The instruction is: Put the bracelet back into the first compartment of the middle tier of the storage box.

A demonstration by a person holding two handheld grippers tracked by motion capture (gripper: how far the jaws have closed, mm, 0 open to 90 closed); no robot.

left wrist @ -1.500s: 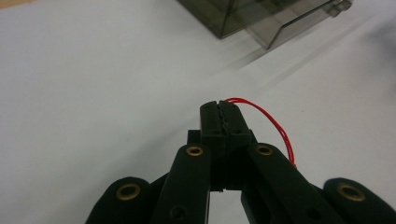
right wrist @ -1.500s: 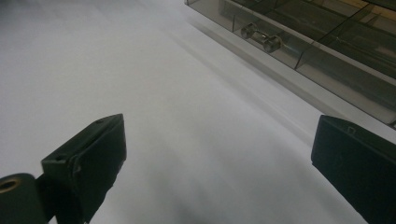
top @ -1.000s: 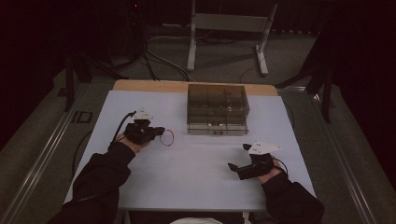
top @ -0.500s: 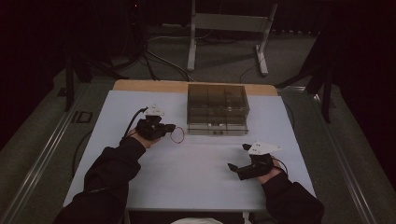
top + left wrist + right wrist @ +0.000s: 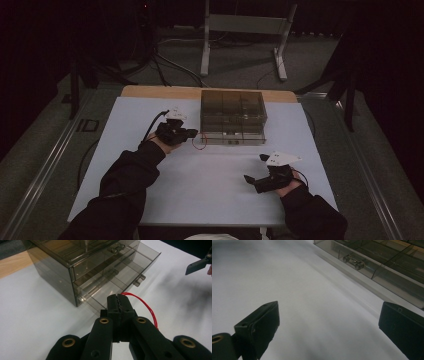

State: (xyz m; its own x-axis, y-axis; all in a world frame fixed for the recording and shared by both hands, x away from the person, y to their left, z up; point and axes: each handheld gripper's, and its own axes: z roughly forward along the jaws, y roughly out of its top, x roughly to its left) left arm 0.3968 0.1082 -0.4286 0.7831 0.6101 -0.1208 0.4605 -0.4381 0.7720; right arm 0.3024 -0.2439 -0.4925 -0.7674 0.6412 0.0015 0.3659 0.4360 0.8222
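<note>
Dark lab: white-covered table [image 5: 150, 165], floor cables [image 5: 165, 62], metal stand [image 5: 245, 30].

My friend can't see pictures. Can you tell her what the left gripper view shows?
The left gripper has its black jaws shut on a thin red wire, right in front of the open bottom drawer of a clear smoky plastic drawer box. The box stands on a white table, and the tip of the right gripper pokes in at the top right.
</note>
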